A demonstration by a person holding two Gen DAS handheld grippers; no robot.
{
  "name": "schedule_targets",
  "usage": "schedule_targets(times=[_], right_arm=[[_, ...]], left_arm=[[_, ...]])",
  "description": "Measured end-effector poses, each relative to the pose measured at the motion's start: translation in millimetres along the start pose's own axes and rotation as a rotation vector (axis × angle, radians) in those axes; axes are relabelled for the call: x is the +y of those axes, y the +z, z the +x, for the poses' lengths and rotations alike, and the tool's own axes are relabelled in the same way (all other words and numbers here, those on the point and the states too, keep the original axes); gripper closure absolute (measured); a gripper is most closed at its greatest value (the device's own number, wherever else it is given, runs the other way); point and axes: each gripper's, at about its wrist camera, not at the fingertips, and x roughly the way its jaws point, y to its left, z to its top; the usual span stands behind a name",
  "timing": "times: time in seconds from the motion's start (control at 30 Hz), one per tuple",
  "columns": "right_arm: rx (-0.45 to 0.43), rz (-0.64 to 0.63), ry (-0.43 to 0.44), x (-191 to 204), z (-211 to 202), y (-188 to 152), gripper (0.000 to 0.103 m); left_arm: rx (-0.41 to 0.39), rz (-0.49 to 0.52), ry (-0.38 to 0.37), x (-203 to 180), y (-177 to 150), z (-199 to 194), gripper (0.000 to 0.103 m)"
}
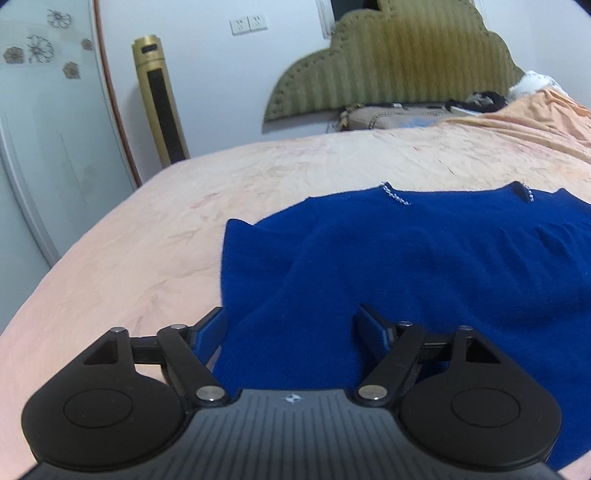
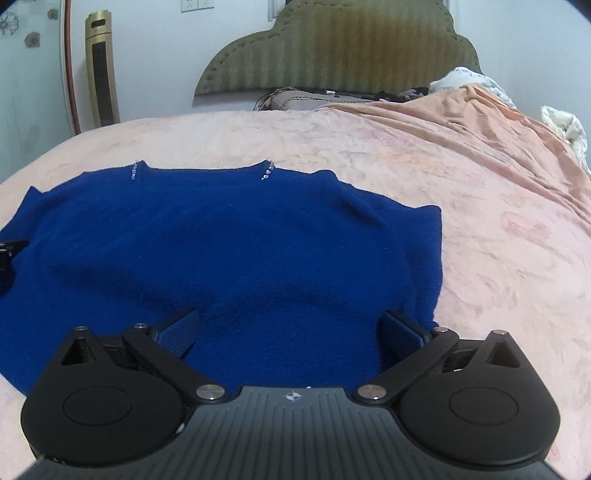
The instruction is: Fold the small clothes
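Both grippers hovered low over a blue sweater (image 2: pixel 229 251) spread flat on a peach bedspread (image 2: pixel 480 192): the left gripper (image 1: pixel 291 325) and the right gripper (image 2: pixel 291 328) each had fingers spread wide at the near hem, gripping nothing. Beaded trim (image 2: pixel 267 171) marked the neckline toward the green headboard (image 2: pixel 332 48).

Home bedroom: bed (image 2: pixel 369 147) with peach cover, padded olive headboard (image 2: pixel 332 48), tower fan (image 1: pixel 160 99), wall sockets (image 1: pixel 248 24).
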Motion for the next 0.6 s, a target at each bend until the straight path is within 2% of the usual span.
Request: schedule_targets(times=[0.13,0.4,0.6], right_arm=[[-0.002,0.018,0.018,-3.7,1.3,-0.5,0.0],[-0.002,0.015,0.017,-3.9,1.3,-0.5,0.0],[-0.003,0.016,0.018,-4.4,1.3,-0.2,0.0]], left_arm=[[0.003,-0.028,-0.011,5.4,-0.6,1.3,0.022],[0.047,-0.176,-0.094,29.1,-3.2,10.6,0.017],[0.05,-0.184,-0.093,29.5,-4.5,11.6,0.014]])
